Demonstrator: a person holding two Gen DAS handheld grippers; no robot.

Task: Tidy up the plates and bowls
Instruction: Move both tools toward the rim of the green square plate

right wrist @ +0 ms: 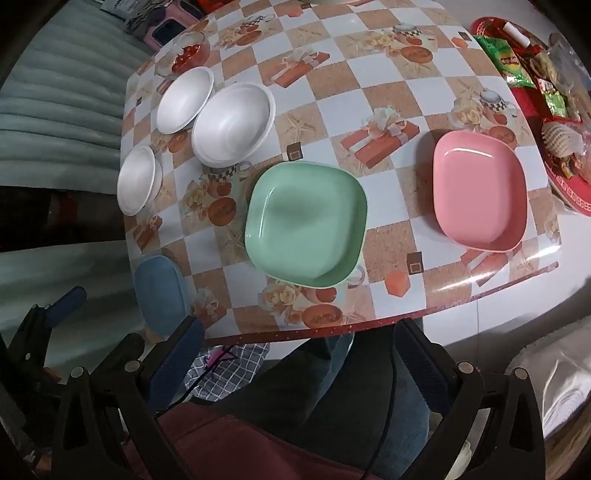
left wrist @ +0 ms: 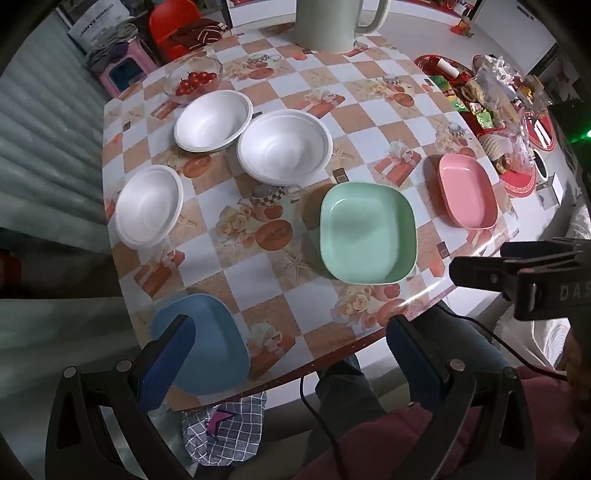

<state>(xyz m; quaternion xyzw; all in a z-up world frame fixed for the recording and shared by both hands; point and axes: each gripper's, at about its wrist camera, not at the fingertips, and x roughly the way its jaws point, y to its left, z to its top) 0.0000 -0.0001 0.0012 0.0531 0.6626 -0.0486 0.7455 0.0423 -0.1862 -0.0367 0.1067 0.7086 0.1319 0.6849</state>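
Note:
Three white foam bowls [left wrist: 149,205] [left wrist: 213,120] [left wrist: 284,147] stand on the left of the checked table [left wrist: 295,92]. A green square plate [left wrist: 367,233] lies in the middle, a pink plate [left wrist: 467,190] to its right, a blue plate [left wrist: 207,343] at the near left corner. The same plates show in the right wrist view: green [right wrist: 304,223], pink [right wrist: 480,192], blue [right wrist: 160,293]. My left gripper [left wrist: 291,354] is open and empty above the near table edge, its left finger over the blue plate. My right gripper [right wrist: 301,354] is open and empty, off the near edge.
A glass bowl of red tomatoes [left wrist: 194,79] and a pale jug [left wrist: 332,22] stand at the back. A red tray of snacks [left wrist: 491,107] crowds the right side. The person's legs and a checked cloth [left wrist: 229,428] are below the table's near edge.

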